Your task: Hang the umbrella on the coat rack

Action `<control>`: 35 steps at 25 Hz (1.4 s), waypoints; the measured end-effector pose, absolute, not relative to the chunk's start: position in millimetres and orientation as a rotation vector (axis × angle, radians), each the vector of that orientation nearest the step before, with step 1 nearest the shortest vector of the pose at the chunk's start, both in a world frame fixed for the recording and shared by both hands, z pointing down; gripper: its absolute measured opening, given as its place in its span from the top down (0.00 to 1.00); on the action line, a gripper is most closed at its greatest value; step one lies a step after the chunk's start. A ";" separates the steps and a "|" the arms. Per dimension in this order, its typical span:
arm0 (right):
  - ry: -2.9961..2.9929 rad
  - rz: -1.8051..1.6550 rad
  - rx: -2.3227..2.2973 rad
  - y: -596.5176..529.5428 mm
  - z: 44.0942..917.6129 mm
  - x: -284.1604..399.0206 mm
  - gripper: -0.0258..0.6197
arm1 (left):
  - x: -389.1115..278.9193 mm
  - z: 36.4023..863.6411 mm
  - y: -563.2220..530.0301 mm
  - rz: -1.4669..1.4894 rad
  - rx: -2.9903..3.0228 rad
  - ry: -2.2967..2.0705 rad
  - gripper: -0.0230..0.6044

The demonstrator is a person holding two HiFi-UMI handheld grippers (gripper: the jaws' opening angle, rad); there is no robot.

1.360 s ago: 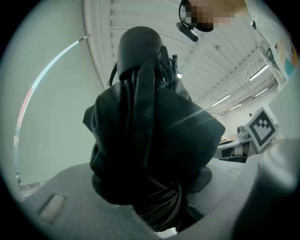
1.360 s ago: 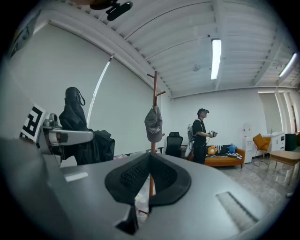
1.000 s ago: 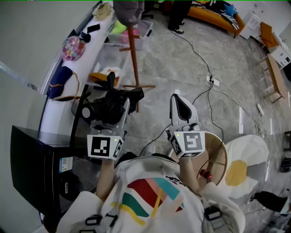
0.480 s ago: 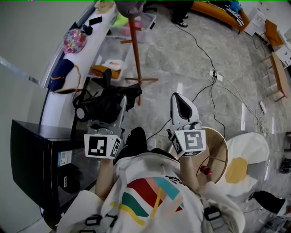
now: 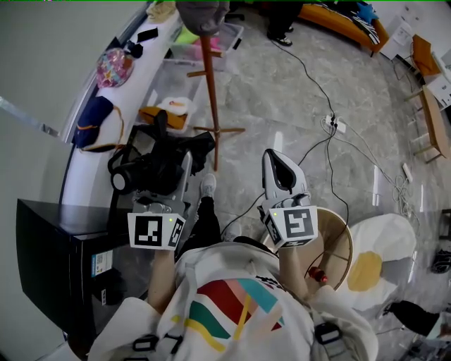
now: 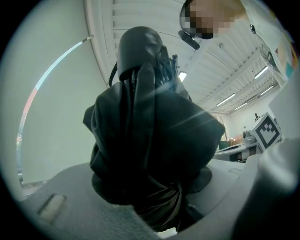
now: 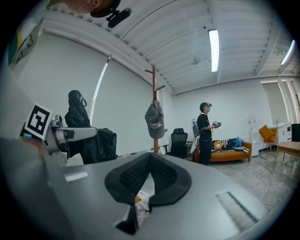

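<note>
Carrying looks like the step in hand: the left gripper [image 6: 154,206] pinches the folded umbrella [image 6: 150,140] at its bundled cloth, most of it standing above the jaws. Beside it, the right gripper [image 7: 150,183] has its jaws pressed together on nothing. The rack [image 5: 211,92] stands well ahead on the floor with 1 cap [image 7: 154,119] on it. Next, probably, the umbrella must be raised onto a free peg.

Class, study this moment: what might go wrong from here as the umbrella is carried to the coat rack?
1. The left gripper clamps the umbrella by its bunched fabric, which may slip.
2. A grey cap already hangs on the coat rack; hooking the umbrella on might knock it off.
3. A wired power strip lies on the floor near the rack, a possible trip hazard.
</note>
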State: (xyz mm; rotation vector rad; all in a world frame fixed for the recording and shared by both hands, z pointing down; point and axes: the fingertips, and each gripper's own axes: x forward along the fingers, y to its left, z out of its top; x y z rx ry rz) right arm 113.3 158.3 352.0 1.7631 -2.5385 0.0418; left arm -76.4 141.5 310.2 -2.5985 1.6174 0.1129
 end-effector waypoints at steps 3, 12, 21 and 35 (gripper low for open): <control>-2.527 0.030 1.763 135.0 352.2 113.8 0.96 | -77.7 307.8 120.3 0.128 -2.603 1.609 0.56; -2.498 0.008 1.790 1.3 335.8 105.4 0.96 | -91.3 311.9 -10.5 0.114 -2.638 1.597 0.56; -2.435 -0.025 1.803 -79.0 331.1 90.9 0.96 | -111.8 301.4 -93.9 0.083 -2.635 1.482 0.56; -2.508 -0.019 1.751 -146.7 322.6 77.7 0.96 | -132.2 314.9 -136.2 -0.037 -2.579 1.577 0.56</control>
